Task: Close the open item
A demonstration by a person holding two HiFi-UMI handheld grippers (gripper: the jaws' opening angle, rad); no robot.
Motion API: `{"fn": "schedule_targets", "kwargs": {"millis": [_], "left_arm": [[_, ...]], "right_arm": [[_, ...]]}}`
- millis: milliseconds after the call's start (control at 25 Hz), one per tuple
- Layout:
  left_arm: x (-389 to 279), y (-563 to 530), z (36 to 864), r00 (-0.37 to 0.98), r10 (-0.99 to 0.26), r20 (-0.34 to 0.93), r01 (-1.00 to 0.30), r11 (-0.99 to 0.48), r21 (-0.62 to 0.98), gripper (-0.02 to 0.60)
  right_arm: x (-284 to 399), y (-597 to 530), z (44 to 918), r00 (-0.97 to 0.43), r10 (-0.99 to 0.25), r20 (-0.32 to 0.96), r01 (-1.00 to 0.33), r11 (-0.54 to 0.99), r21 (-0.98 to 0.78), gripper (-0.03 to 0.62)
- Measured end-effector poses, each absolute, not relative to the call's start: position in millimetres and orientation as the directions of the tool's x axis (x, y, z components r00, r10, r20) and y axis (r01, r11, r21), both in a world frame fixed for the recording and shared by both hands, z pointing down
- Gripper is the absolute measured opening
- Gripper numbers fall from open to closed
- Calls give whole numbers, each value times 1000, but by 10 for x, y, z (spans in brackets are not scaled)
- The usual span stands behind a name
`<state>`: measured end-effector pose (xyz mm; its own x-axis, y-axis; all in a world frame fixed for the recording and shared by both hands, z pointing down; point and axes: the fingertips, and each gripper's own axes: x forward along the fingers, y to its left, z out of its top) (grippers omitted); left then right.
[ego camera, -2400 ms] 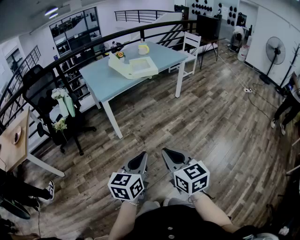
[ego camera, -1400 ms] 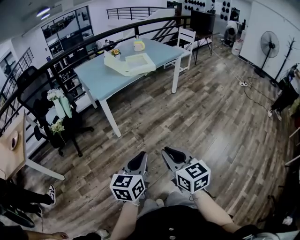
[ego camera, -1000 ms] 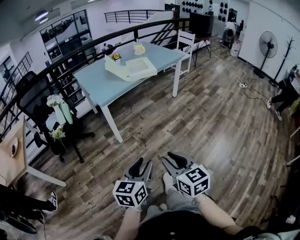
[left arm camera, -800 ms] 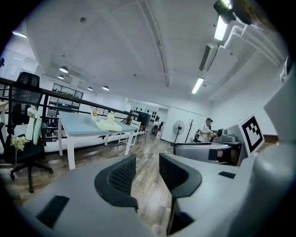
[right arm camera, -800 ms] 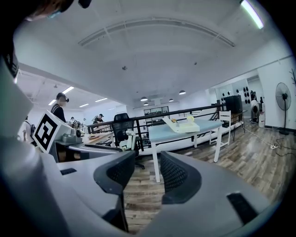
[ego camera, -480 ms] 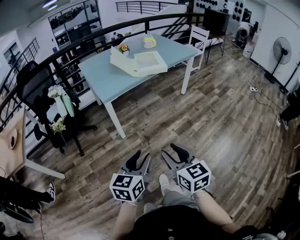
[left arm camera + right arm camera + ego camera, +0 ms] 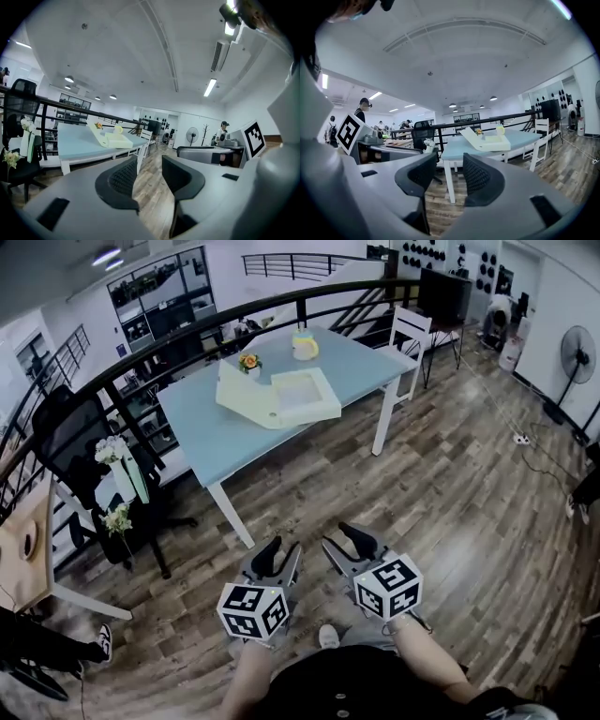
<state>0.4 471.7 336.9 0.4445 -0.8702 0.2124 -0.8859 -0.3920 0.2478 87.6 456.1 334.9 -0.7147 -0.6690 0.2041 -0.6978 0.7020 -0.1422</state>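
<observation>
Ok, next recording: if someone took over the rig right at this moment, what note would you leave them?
Left tool: open, nothing between its jaws.
Right tool: open; its jaws have just been opening, nothing between them.
Things: the pale yellow flat box sits on the light blue rectangular table with its lid raised. Both tools are held low over the wooden plank floor, well short of the table.
Done: nothing on the box yet.
Left: walk up to the table and push the lid down until the box is shut.
</observation>
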Motion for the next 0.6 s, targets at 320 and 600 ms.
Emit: {"fn": "schedule_targets", "kwargs": {"millis": [320,600], "left_arm": [[63,4175,3459,431,-870,238,-891,-370,261,163],[102,3866,3646,448,-851,275,-882,-369,293,163]], "right_arm": [[805,4045,3430,-751,-628,202,-659,731,-176,164],[848,3751,3616,-744,-626,234,-667,715,-208,161]]}}
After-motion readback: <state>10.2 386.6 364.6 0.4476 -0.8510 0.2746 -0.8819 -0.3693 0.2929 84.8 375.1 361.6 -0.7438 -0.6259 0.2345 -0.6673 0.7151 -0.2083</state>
